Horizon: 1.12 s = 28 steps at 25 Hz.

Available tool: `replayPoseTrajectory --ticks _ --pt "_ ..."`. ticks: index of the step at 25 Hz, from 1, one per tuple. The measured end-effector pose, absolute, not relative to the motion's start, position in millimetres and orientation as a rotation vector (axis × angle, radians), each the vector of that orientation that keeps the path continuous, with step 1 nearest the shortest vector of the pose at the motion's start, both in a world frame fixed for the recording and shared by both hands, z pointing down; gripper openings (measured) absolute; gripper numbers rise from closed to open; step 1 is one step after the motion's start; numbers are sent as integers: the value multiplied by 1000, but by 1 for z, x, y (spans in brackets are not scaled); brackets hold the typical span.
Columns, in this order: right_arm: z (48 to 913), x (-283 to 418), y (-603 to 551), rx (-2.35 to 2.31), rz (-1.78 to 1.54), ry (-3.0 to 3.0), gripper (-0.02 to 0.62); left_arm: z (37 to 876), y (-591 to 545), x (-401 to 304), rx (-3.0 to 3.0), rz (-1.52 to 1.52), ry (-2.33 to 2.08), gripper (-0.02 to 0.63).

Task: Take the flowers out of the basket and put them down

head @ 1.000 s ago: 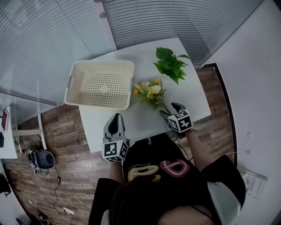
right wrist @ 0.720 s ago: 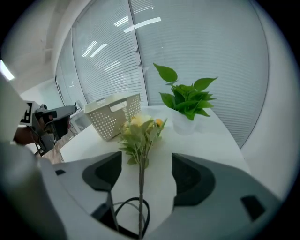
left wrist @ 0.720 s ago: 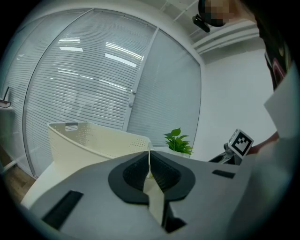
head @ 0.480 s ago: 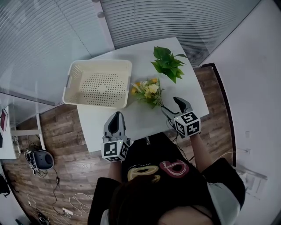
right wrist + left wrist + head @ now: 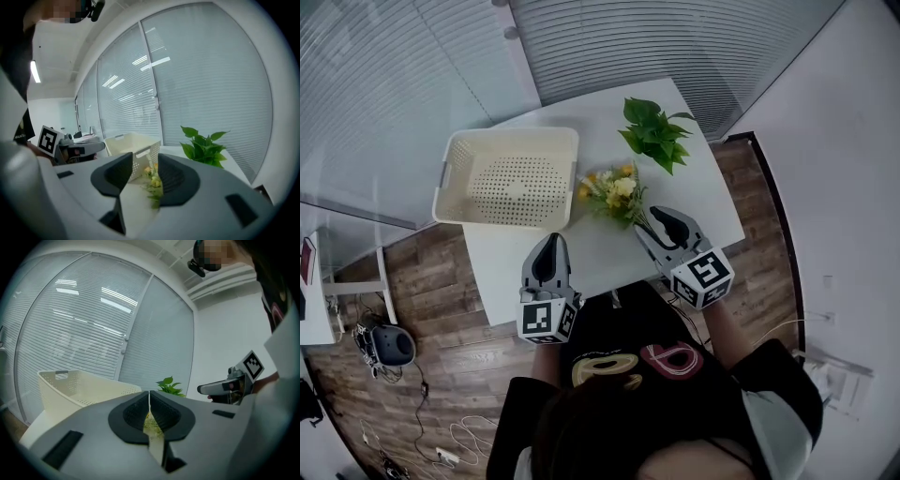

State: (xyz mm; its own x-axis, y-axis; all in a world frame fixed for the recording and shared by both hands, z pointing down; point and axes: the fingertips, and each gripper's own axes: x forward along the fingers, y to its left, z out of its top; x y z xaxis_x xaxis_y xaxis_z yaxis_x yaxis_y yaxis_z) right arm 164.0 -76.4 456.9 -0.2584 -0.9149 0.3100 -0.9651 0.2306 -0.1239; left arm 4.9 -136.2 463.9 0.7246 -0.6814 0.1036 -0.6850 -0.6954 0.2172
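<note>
Head view: flowers (image 5: 614, 192) lie on the tabletop (image 5: 600, 255) just beside the empty basket (image 5: 508, 135). The right claw (image 5: 654, 223) has let go and backed off.
Left gripper view: left claw (image 5: 149, 401) is together and empty.
Right gripper view: jaws are closing on nothing. Task looks done.

Right gripper (image 5: 143, 174): jaws apart and closing; no object pressed between the pads.
Flowers (image 5: 153, 180): yellow and pale blooms with green leaves, lying on the table; visible through the jaw gap, close to the right-hand jaw.
Table (image 5: 137, 206): white top.
Basket (image 5: 131, 143): cream, perforated walls, handle slot; upright, just beyond the flowers.
Potted plant (image 5: 204, 146): broad green leaves; right of the basket, apart from it.
Left gripper (image 5: 77, 149): at left edge, level, pointing toward the basket.
Blinds (image 5: 211, 75): horizontal slats behind glass, filling the background.
</note>
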Motion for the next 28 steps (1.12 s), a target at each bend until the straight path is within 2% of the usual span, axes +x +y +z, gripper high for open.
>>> replayPoseTrajectory --ticks 4,8,28 --pt "445 156 -76 1831 378 -2337 120 464 -133 2 2683 20 -1069 23" --pt "442 158 -74 1933 381 -2335 12 457 -131 2 2700 -3 -1059 23" --pt "460 153 -70 2010 297 -2205 8 449 -121 -18 2709 -22 -1087 23"
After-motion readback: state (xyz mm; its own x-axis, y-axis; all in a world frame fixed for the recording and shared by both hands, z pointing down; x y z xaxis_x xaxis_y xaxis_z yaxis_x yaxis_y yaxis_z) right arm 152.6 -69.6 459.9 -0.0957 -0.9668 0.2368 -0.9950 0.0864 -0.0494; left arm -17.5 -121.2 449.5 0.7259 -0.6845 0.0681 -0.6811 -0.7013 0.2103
